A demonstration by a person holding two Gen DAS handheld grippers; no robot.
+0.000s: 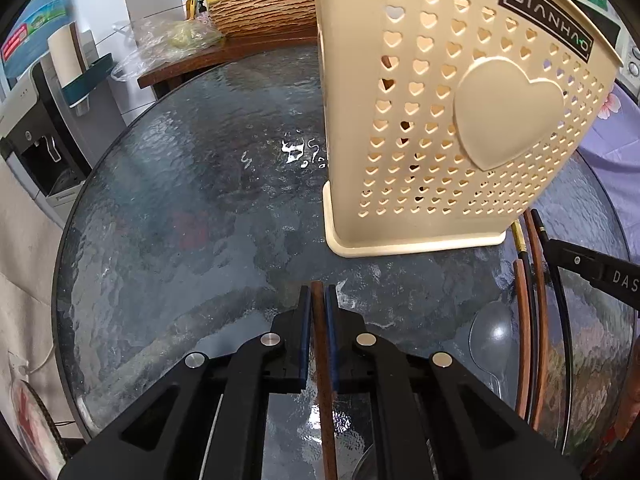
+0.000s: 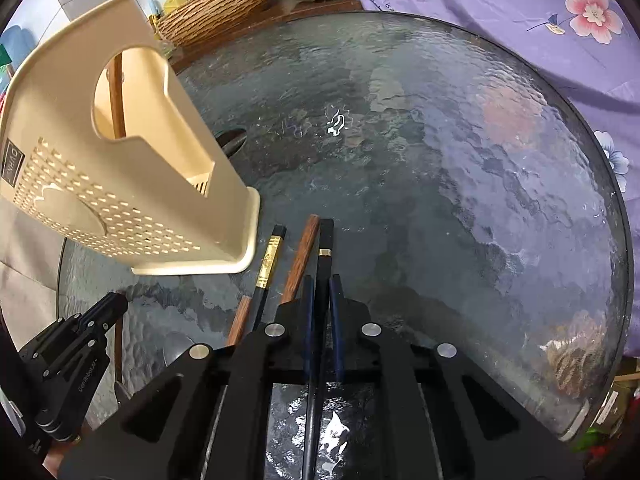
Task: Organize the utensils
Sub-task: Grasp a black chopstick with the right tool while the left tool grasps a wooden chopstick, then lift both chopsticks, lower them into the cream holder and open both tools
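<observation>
On glass table (image 2: pixel 440 160), holder's (image 2: pixel 132 184) open top only in right view

In the left wrist view, the utensil holder (image 1: pixel 452 120) stands on the desk (image 1: pixel 200 200) in the upper right of the frame. A chopstick (image 1: pixel 322 360) is clamped in the left claw (image 1: pixel 318 300) at lower centre. More chopsticks (image 1: pixel 534 320) and a spoon (image 1: pixel 490 340) lie at lower right, before the holder. In the right wrist view, another chopstick (image 2: pixel 324 280) is clamped in the right claw (image 2: pixel 321 288), right of the holder.
</observation>
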